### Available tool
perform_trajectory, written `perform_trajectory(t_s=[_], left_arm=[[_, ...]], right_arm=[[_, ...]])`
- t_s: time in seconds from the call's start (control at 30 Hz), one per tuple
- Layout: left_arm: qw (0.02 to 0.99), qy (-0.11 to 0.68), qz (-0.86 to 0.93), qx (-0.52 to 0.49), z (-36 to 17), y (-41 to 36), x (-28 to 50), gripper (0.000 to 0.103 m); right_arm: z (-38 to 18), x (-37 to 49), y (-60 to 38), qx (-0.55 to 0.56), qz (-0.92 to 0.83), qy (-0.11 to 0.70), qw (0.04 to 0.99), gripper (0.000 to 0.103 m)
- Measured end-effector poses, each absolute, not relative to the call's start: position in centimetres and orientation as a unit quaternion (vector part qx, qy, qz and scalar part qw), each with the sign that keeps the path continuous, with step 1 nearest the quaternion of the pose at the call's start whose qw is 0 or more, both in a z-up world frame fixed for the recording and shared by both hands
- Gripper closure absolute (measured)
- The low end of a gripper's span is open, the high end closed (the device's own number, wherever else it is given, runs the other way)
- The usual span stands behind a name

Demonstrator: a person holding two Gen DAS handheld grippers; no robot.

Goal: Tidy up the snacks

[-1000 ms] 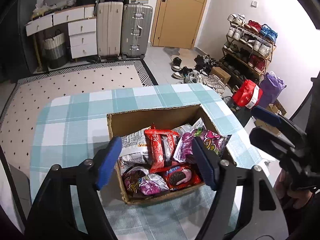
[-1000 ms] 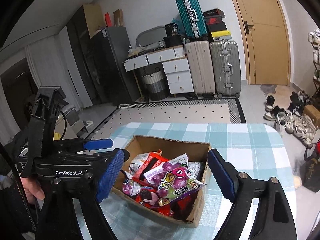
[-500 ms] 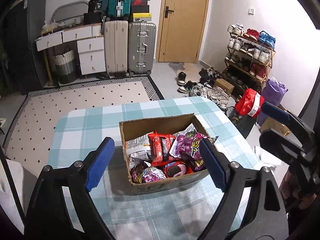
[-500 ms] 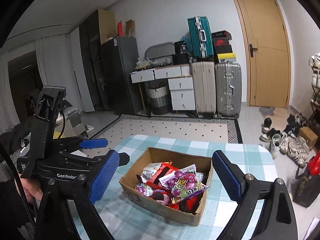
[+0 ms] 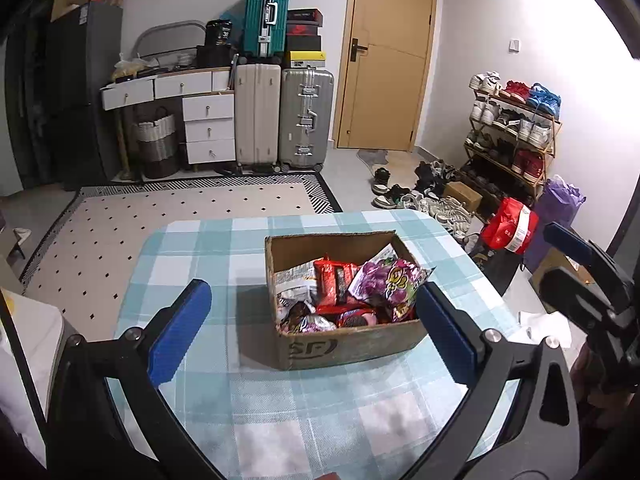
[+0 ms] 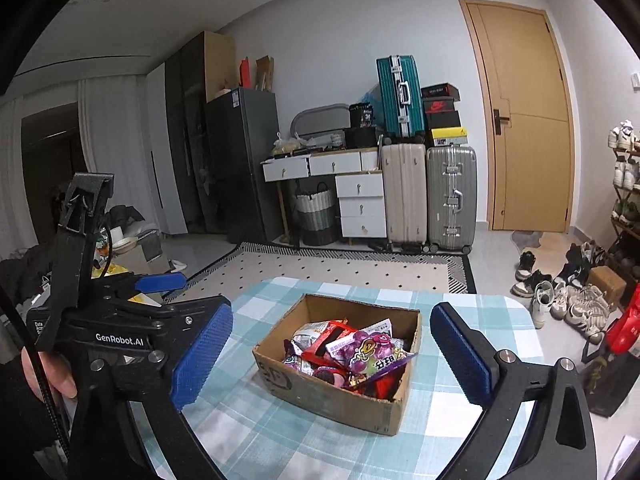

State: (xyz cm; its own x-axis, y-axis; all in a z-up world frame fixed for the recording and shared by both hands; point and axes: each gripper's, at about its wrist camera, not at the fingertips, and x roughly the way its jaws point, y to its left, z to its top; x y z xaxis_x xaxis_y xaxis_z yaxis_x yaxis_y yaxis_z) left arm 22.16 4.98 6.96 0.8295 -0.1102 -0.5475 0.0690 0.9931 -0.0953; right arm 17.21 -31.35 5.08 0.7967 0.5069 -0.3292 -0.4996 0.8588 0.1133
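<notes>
A: We see the open brown cardboard box (image 5: 344, 344) of bright snack packets (image 5: 348, 292) on the round table with the teal-and-white checked cloth (image 5: 304, 420), toward its far half.

B: Claws? We have the left gripper (image 5: 314, 330) with jaws still opening, blue pads wide, nothing between them but box and cloth further off.

A: Same for the right gripper (image 6: 332, 354): jaws opening, empty, box ahead of the pads (image 6: 460, 354).

B: Clearance: bare cloth on the near side and left of the box. Table's right edge near the box; shoes (image 6: 560, 292) on the floor beyond it.

A: Patterned rug (image 5: 180, 216) past the far edge is clear.
</notes>
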Motion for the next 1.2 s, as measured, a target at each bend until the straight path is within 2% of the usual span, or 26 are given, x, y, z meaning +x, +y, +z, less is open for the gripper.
perform_trajectory(t_s=[0.47,1.2], left_arm=[[0.973,0.229,0.002,-0.037,1.7,7.0,17.6,0.001],[0.981,0.187,0.047,-0.036,-7.4,8.3,13.6,0.001]], right_arm=[[1.3,12.2,-33.4,-0.002,0.241,0.134,0.961,0.001],[-7.1,9.5,-35.2,-0.005,0.217,0.151,0.964,0.001]])
